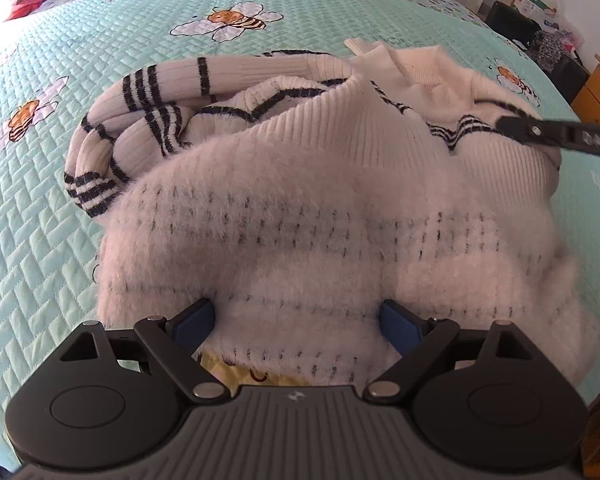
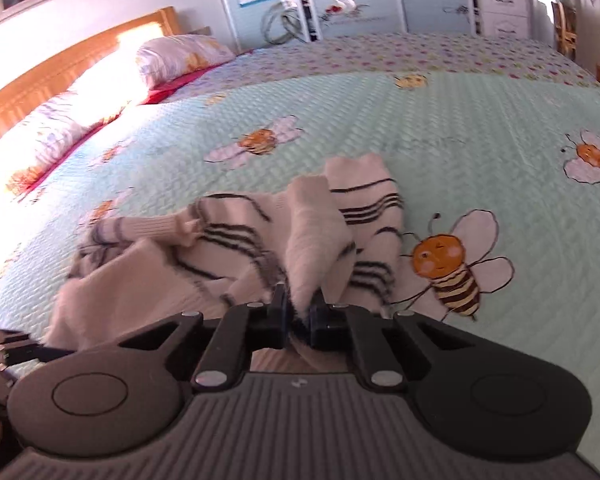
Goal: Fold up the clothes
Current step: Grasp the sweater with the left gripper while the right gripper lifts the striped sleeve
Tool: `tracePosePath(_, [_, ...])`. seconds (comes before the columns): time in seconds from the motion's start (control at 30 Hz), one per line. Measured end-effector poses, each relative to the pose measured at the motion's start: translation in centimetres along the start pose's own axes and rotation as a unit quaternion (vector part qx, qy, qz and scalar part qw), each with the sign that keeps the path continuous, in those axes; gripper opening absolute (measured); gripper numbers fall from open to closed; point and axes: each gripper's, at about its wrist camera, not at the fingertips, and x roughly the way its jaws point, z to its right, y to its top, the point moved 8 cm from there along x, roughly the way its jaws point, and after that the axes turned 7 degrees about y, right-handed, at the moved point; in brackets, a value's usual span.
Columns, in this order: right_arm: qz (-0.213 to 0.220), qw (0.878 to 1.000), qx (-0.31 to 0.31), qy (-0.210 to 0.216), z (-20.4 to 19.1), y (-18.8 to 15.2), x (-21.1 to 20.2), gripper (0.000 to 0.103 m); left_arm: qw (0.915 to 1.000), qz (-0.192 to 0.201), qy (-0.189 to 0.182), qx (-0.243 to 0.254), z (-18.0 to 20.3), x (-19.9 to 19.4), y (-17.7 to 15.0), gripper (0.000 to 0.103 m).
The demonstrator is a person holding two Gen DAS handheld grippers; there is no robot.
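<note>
1. Although both views bend at their edges, the bed clearly fills most of each one, covered by a mint quilted bedspread printed with cartoon bees and white flowers.
2. At the head end, in the right wrist view, a wooden headboard runs behind two patterned pillows; glare washes out the nearer one.
3. Heaped on the bedspread lies the sweater, white and fuzzy with thin dark stripes; its ribbed collar points away from the left camera, and a striped sleeve curls beside the body on the left of that view.
4. The left gripper sits low over the sweater's near edge with its jaws spread wide; the blue pads flank the knit on either side and do not squeeze it.
5. The right gripper has its jaws pressed nearly together, pinching a fold of the sweater that stands up between them.
6. One dark finger of the right gripper also reaches in from the right of the left wrist view, seemingly at the sweater's shoulder, though blur hides the contact.
</note>
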Motion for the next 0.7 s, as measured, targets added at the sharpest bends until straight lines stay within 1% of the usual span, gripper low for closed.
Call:
tracePosePath(0.03, [0.004,1.0,-0.005,0.008,-1.0,-0.3,-0.7,0.009,1.0,-0.001,-0.002,-0.005,-0.2,-0.3,-0.1,0.092])
tracePosePath(0.13, [0.008,0.999,-0.012,0.052,-4.7,-2.0,-2.4,0.008,0.9993,0.005,-0.017,-0.032,-1.0,-1.5,-0.2,0.092])
tracePosePath(0.2, [-0.004,0.997,-0.034,0.066,-7.5,-3.8,-2.8,0.008,0.9979,0.015,-0.029,-0.056,-1.8,-2.6,-0.3,0.092])
tracePosePath(0.23, [-0.012,0.996,-0.041,0.073,-8.6,-4.8,-2.9,0.008,0.9973,0.02,-0.029,-0.064,-2.2,-3.1,-0.4,0.092])
tracePosePath(0.3, [-0.029,0.996,-0.055,0.067,-10.0,-7.0,-2.6,0.008,0.9959,0.031,-0.028,-0.08,-2.9,-4.1,-0.4,0.092])
tracePosePath(0.4, [-0.033,0.996,-0.012,0.076,-9.9,-9.2,-2.6,0.008,0.9951,0.045,-0.02,-0.086,-3.8,-5.4,-0.4,0.092])
tracePosePath(0.47, [-0.021,0.997,0.013,0.08,-9.5,-9.8,-3.0,0.008,0.9955,0.05,-0.013,-0.08,-4.0,-5.9,-0.3,0.092])
tracePosePath(0.5, [-0.015,0.995,0.036,0.091,-9.1,-9.6,-3.2,0.008,0.9956,0.052,-0.012,-0.077,-4.0,-6.1,-0.1,0.092])
tracePosePath(0.53, [-0.009,0.993,0.058,0.103,-8.7,-9.4,-3.4,0.008,0.9956,0.052,-0.018,-0.075,-4.0,-6.2,0.1,0.092])
tracePosePath(0.6, [0.003,0.987,0.103,0.126,-7.9,-9.0,-3.8,0.008,0.9949,0.05,-0.045,-0.076,-3.2,-6.4,0.5,0.092])
tracePosePath(0.63, [0.014,0.981,0.131,0.143,-7.3,-8.5,-4.2,0.008,0.9941,0.048,-0.06,-0.076,-2.7,-6.5,0.6,0.092])
tracePosePath(0.7, [0.043,0.965,0.188,0.18,-6.1,-7.5,-5.1,0.008,0.9912,0.041,-0.097,-0.081,-1.4,-6.7,0.9,0.092])
